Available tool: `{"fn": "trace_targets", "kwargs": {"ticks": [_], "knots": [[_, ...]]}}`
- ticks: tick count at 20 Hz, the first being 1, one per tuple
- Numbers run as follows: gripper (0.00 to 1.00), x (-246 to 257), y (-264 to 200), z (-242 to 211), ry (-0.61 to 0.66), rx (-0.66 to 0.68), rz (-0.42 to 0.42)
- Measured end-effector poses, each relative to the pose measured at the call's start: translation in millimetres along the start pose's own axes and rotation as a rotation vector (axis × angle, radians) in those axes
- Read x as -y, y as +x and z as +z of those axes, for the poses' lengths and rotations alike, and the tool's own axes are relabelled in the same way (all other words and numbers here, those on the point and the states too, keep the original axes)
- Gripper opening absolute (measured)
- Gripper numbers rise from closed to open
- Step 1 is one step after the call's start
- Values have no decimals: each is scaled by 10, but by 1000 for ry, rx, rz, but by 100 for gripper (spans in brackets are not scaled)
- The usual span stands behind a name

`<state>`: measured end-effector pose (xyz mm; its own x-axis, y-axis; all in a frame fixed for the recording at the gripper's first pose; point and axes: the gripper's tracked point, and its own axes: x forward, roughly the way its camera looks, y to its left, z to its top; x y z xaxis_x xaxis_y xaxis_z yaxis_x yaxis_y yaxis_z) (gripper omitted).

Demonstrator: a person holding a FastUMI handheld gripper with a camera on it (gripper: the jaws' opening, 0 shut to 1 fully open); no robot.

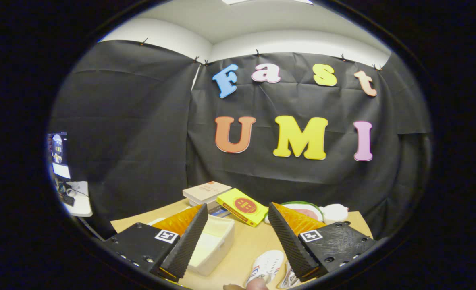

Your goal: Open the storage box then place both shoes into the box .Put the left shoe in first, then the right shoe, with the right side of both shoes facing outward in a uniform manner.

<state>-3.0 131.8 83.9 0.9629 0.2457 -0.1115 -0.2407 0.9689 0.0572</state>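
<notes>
A: Start at the left. What sits there?

B: A monitor (58, 155) on a small white side table (78, 201), well apart from the wooden counter (246, 245).

A: And on the counter itself?

B: The storage box (213, 243), cream-white, lies just beside the tool's left finger (189, 237), which covers part of its near wall. It looks open at the top with a pale inside, though the finger hides enough that I cannot say for sure how its lid stands.

A: Beyond the box?

B: A stack of books (207, 193) near the booth's back wall, and just right of it a yellow book (242, 206) with a red round mark, lying tilted.

A: The tool?

B: The tool (235, 237) is spread wide, its fingers apart and gripping nothing. Bare counter shows between them.

A: Where are the shoes?

B: Low between the fingers, closer to the right one. A white shoe (267, 266) with small red details lies on the counter, and a second shoe (288, 278) is just beside it, partly tucked under the right finger (290, 241). Neither is in the box. A fingertip of a person's hand (257, 284) peeks up just below the first shoe.

A: And to the right?

B: Beyond the right finger there is a plush toy (302, 209) like a watermelon slice, green-rimmed, with a white plush ball (334, 212) touching its right side.
</notes>
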Motion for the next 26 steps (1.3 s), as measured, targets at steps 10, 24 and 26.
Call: {"fn": "trace_targets", "kwargs": {"ticks": [10, 24, 26], "knots": [[94, 1161, -375, -708, 43, -110, -160], [94, 1294, -174, -1983, 83, -399, -130], [94, 1175, -81, -2111, 93, -446, -104]]}}
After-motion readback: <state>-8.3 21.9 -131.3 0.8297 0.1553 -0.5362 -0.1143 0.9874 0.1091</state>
